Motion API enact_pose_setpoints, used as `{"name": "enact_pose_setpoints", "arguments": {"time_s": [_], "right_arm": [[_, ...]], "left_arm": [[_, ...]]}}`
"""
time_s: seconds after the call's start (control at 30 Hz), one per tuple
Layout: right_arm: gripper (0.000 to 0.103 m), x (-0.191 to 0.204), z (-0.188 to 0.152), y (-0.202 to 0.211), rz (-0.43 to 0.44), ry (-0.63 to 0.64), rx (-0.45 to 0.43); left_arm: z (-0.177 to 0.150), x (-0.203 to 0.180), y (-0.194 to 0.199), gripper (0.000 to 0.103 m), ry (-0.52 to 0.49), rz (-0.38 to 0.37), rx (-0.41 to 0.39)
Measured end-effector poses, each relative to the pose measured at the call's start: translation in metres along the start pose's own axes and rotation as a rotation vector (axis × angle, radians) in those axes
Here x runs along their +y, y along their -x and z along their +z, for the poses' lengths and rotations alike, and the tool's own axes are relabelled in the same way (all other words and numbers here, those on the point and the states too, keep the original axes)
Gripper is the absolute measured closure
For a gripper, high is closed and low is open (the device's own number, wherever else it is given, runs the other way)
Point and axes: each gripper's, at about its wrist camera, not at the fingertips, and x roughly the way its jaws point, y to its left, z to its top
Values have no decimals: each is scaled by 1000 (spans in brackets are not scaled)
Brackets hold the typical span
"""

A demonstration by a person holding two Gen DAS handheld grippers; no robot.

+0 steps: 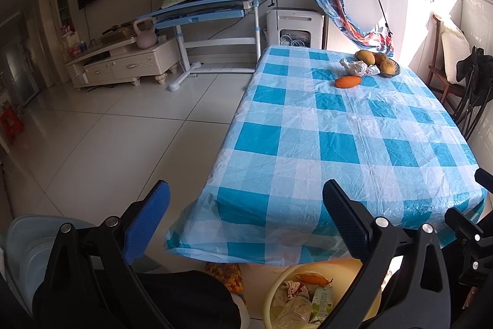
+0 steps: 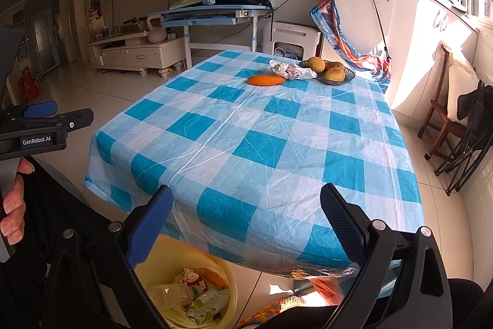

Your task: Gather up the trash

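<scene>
A worktop (image 2: 246, 128) covered in a blue-and-white checked plastic cloth is seen from its near end. At the far end lie a crumpled white wrapper (image 2: 291, 70), an orange carrot-like item (image 2: 266, 80) just in front of it, and a dish of mangoes (image 2: 331, 71) touching the wrapper's right side. On the floor below the near edge stands a yellow bin (image 2: 228, 292), already holding a plastic bottle, cartons and scraps.

The left tool (image 1: 246, 221) and the right tool (image 2: 246, 224) are both held wide open and empty, low at the near edge, well apart from the wrapper.

The wrapper is judged to be the remaining trash. It would best be reached by one tool extended across the cloth, with the fingers closed on a raised fold from above, so the mangoes and dish are not nudged and the loose cloth is not pinched.
</scene>
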Motion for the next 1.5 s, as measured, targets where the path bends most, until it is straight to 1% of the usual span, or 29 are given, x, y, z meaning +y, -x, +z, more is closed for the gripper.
{"name": "enact_pose_setpoints", "arguments": {"time_s": [1.5], "right_arm": [[11, -1, 1, 0, -4, -2, 0]], "left_arm": [[2, -2, -1, 7, -7, 4, 3]]}}
